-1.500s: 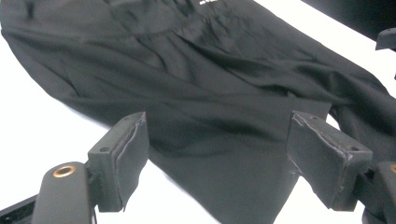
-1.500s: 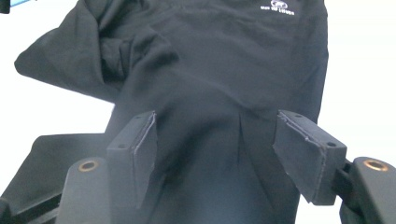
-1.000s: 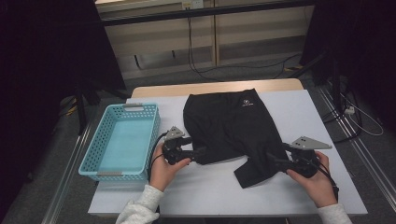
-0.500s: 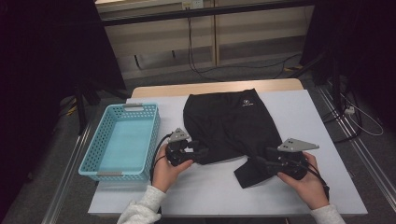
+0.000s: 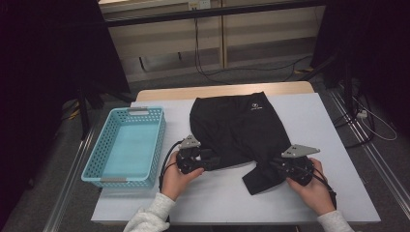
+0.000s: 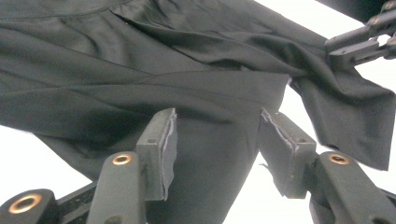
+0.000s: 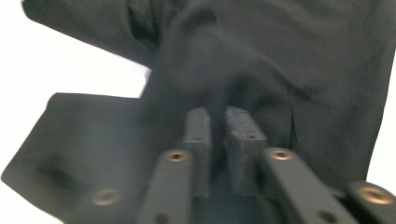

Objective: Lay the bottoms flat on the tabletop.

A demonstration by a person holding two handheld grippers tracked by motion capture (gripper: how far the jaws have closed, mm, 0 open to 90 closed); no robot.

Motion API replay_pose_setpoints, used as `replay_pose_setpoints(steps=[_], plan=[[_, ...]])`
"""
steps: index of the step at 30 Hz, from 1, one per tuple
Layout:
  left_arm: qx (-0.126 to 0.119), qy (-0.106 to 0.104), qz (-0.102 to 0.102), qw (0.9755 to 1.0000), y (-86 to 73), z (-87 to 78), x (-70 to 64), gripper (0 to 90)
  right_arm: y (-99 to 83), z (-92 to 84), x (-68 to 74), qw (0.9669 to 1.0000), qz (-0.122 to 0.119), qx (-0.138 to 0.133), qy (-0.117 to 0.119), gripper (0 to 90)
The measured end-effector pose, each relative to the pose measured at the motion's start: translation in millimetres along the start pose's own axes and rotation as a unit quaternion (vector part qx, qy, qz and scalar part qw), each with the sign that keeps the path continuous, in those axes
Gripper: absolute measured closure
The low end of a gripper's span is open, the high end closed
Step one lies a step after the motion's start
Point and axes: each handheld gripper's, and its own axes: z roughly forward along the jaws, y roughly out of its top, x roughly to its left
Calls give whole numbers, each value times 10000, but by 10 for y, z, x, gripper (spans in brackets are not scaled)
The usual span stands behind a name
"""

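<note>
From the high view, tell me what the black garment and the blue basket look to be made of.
Black garment: thin woven or knit fabric, matte with a slight sheen; it folds and creases softly, likely synthetic sportswear, with a small white logo. Blue basket: moulded plastic, light turquoise, smooth; its walls are a regular grid of holes and its rim is stiff, with handle slots.

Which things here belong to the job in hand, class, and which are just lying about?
In the job:
black garment
right gripper, jaws just closed on a fold of it
left gripper, jaws apart around its edge

Lying about:
blue basket
cables on the floor
</note>
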Motion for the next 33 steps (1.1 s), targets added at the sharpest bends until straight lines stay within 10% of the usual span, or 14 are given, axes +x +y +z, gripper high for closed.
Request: replay_pose_setpoints(steps=[7, 11, 15, 20, 24, 33], plan=[[-40, -51, -28, 10000, 12, -9, -7, 414, -18, 35, -86, 9998, 166, 96, 60, 861], [-42, -30, -25, 10000, 12, -14, -10, 381, -47, -89, -260, 9963, 483, -191, -679, 649], [-64, -48, -15, 10000, 27, -9, -24, 360, -199, -73, -465, 9919, 909, -63, -883, 619], [-76, -73, 27, 9999, 47, 3, -50, 353, -178, 14, -491, 9927, 1069, 57, -562, 876], [-43, -94, 30, 9999, 30, 9, -55, 353, -33, -14, -425, 9951, 962, -161, -136, 894], [-57, -41, 37, 10000, 28, -22, -17, 341, 407, 37, -490, 9876, 1225, -960, 226, 897]])
